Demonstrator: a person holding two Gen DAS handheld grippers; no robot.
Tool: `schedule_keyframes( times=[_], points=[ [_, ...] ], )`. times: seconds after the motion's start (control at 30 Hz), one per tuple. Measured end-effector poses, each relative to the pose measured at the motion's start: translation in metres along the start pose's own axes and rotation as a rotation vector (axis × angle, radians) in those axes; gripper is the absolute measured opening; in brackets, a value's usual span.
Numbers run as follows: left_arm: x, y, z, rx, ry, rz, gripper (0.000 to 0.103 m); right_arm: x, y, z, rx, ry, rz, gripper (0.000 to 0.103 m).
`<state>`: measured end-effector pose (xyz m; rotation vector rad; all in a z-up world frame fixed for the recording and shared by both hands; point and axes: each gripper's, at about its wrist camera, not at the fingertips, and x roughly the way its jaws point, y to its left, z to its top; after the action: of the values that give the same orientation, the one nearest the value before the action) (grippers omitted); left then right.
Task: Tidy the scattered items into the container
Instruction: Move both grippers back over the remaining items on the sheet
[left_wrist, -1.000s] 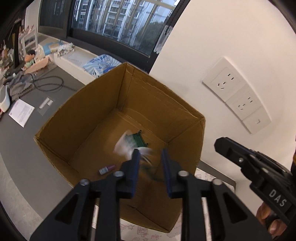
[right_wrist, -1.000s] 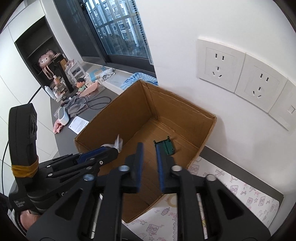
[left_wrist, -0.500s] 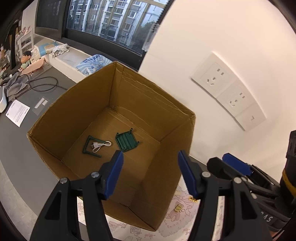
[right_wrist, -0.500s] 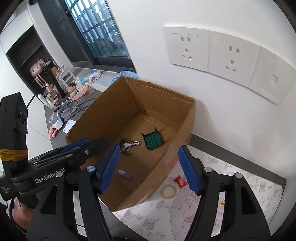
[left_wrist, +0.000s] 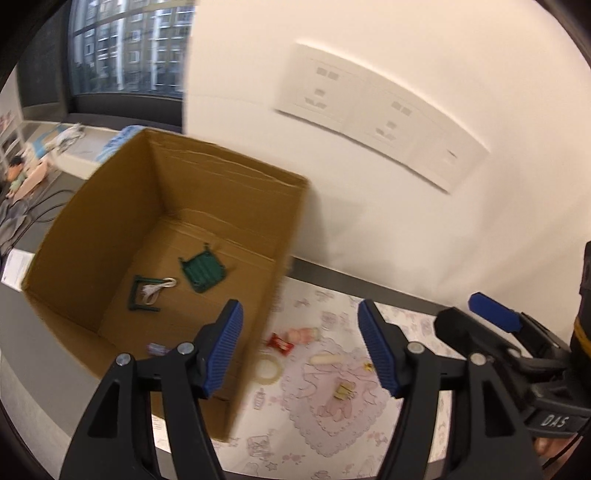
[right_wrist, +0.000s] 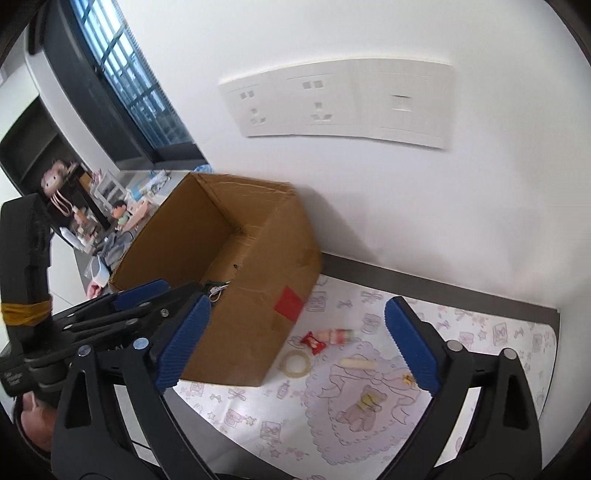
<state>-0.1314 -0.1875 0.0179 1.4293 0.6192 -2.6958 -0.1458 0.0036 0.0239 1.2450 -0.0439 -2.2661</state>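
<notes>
Gaping wide on both grippers, left (left_wrist: 299, 347) and right (right_wrist: 295, 345), gripping nothing; hovering with cardboard box (right_wrist: 258, 295) at 10 o'clock

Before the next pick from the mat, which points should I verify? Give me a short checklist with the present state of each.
1. Left gripper open and empty: ok.
2. Right gripper open and empty: ok.
3. Brown cardboard box upright with its top open: ok.
4. Items left on the pink patterned mat: not ok, several remain: clear tape ring, red wrapped candy, pale cream stick, small yellow clip.
5. Items already in the box: ok, dark green ribbed square piece and white coiled cable lie on its floor.
6. Sharp view of the targets: not ok, both views show motion blur.
</notes>
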Motion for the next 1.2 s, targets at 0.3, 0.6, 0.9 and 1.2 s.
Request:
schedule_keyframes(
  times=[0.3, 0.6, 0.9, 1.2],
  points=[
    [0.019, -0.058, -0.02, 0.117, 0.013, -0.067, 0.089, -0.035, -0.065, -0.026, 0.134, -0.034, -0.096, 0.103],
    [0.044, -0.092, -0.062, 0.27, 0.033, 0.003, 0.089, -0.034, -0.092, -0.068, 0.073, 0.042, -0.192, 0.103],
    [0.081, -0.084, -0.093, 0.181, 0.205, 0.005, 0.089, -0.018, -0.112, -0.11, 0.111, 0.139, -0.209, 0.103],
    [0.112, -0.08, -0.12, 0.189, 0.287, 0.043, 0.089, 0.017, -0.133, -0.129, 0.128, 0.328, -0.292, 0.103]
  ],
)
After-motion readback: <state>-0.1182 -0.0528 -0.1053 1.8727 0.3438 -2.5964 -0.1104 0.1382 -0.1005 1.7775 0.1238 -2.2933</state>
